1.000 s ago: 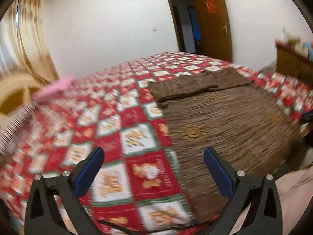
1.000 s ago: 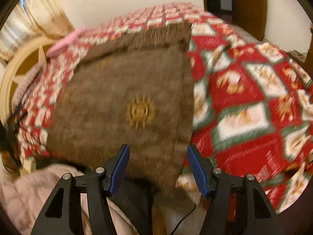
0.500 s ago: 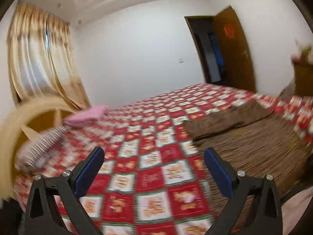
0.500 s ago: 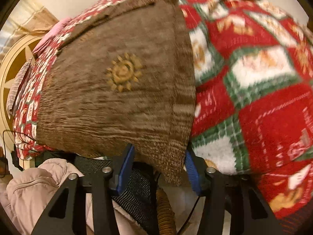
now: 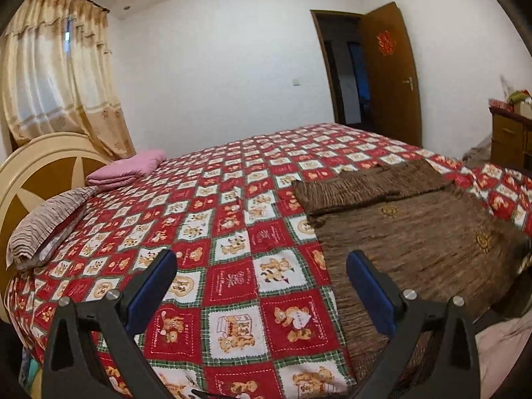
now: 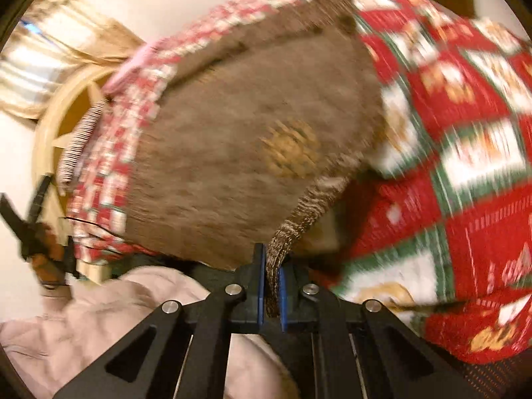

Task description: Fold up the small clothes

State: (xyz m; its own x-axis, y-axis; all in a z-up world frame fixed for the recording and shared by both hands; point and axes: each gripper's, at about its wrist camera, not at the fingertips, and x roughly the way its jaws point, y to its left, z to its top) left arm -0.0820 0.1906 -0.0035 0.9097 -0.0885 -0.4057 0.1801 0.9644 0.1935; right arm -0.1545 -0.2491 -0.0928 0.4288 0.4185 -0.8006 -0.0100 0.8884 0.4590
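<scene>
A brown knitted garment (image 5: 415,236) with small gold sun motifs lies spread on the right side of the bed, its hem hanging over the near edge. My left gripper (image 5: 261,276) is open and empty, held above the bedspread just left of the garment. My right gripper (image 6: 272,266) is shut on the garment's (image 6: 232,153) near right hem corner, which is pinched between the blue pads and lifted a little off the bed. The right wrist view is blurred.
The bed has a red, white and green checked bedspread (image 5: 212,239). A folded pink cloth (image 5: 128,168) and a striped pillow (image 5: 50,219) lie by the cream headboard (image 5: 40,163). A wooden dresser (image 5: 510,133) stands at the right. A pale pink quilted garment (image 6: 83,316) is below the bed edge.
My right gripper closed on the garment's hem corner and began lifting it. My left gripper drew back and tilted up, still open, so more of the room shows.
</scene>
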